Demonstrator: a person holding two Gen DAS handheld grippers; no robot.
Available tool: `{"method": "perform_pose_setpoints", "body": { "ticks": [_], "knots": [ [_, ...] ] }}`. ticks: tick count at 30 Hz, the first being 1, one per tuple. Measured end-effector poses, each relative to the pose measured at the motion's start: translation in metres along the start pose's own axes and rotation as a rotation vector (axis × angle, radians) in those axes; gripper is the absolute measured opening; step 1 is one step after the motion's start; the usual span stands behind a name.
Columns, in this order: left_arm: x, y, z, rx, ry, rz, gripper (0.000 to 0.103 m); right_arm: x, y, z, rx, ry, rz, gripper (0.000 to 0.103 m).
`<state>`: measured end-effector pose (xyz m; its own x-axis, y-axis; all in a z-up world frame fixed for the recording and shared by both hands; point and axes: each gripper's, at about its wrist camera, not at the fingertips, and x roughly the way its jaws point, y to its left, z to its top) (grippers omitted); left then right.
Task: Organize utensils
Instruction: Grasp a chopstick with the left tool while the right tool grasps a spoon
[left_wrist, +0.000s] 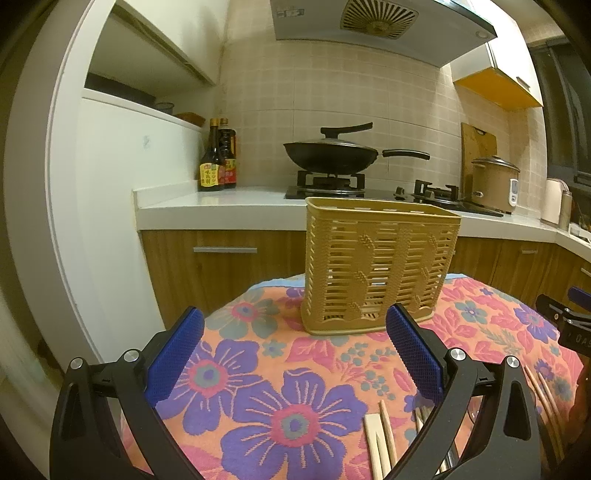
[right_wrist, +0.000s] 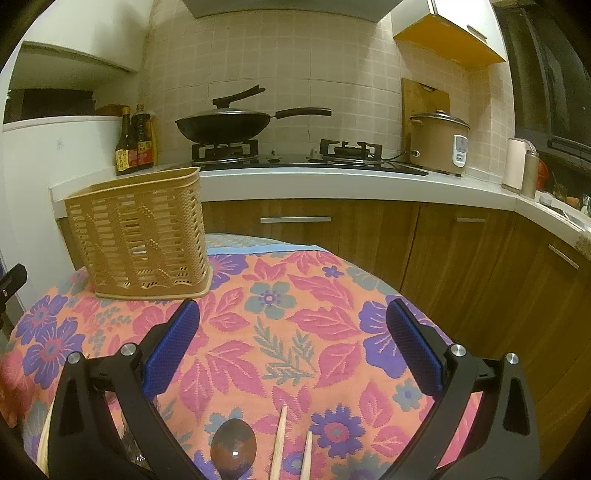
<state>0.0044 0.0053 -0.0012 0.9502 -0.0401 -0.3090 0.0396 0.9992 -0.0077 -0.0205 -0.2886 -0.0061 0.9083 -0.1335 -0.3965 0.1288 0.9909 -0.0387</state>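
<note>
A tan slatted plastic utensil basket (left_wrist: 376, 266) stands upright at the far side of a table with a floral cloth (left_wrist: 266, 376); it also shows at the left in the right wrist view (right_wrist: 142, 236). My left gripper (left_wrist: 295, 350) is open and empty, just short of the basket. Wooden chopsticks (left_wrist: 380, 443) lie near its right finger, with more chopsticks (left_wrist: 543, 391) at the right edge. My right gripper (right_wrist: 293, 350) is open and empty over the cloth (right_wrist: 295, 325). A dark spoon (right_wrist: 233, 450) and two chopsticks (right_wrist: 291, 450) lie below it.
Behind the table runs a white kitchen counter (right_wrist: 351, 181) with wooden cabinets below. On it are a black wok (left_wrist: 332, 153) on a gas hob, two sauce bottles (left_wrist: 218, 158) and a rice cooker (right_wrist: 439, 146). The table edge drops off at the right.
</note>
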Motion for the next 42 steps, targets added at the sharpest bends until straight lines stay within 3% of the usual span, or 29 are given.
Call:
{"method": "perform_pose_setpoints", "body": {
  "ticks": [10,14,16,20,23,28,33,42],
  "knots": [
    [0.003,0.007,0.0,-0.027,0.026,-0.025,0.096,0.003,-0.001,0.0,-0.003,0.049,-0.039,0.096],
    [0.018,0.03,-0.005,-0.111,0.232,-0.163,0.092,-0.011,0.002,0.006,-0.018,0.175,0.0,0.096],
    [0.029,0.042,-0.013,-0.141,0.391,-0.273,0.08,-0.018,0.002,0.003,-0.016,0.241,0.032,0.096],
    [0.033,0.042,-0.03,-0.109,0.552,-0.363,0.069,-0.022,0.004,-0.013,-0.001,0.359,0.087,0.085],
    [0.028,0.026,-0.04,-0.049,0.592,-0.417,0.062,-0.025,0.011,-0.029,-0.004,0.42,0.138,0.073],
    [0.028,-0.005,-0.053,0.086,0.641,-0.381,0.046,-0.037,0.025,-0.041,-0.04,0.464,0.179,0.049],
    [0.031,-0.023,-0.051,0.17,0.65,-0.328,0.044,-0.044,0.029,-0.047,-0.047,0.486,0.208,0.038],
    [0.031,-0.042,-0.052,0.279,0.658,-0.28,0.046,-0.031,0.03,-0.058,-0.052,0.564,0.211,0.033]
  ]
}}
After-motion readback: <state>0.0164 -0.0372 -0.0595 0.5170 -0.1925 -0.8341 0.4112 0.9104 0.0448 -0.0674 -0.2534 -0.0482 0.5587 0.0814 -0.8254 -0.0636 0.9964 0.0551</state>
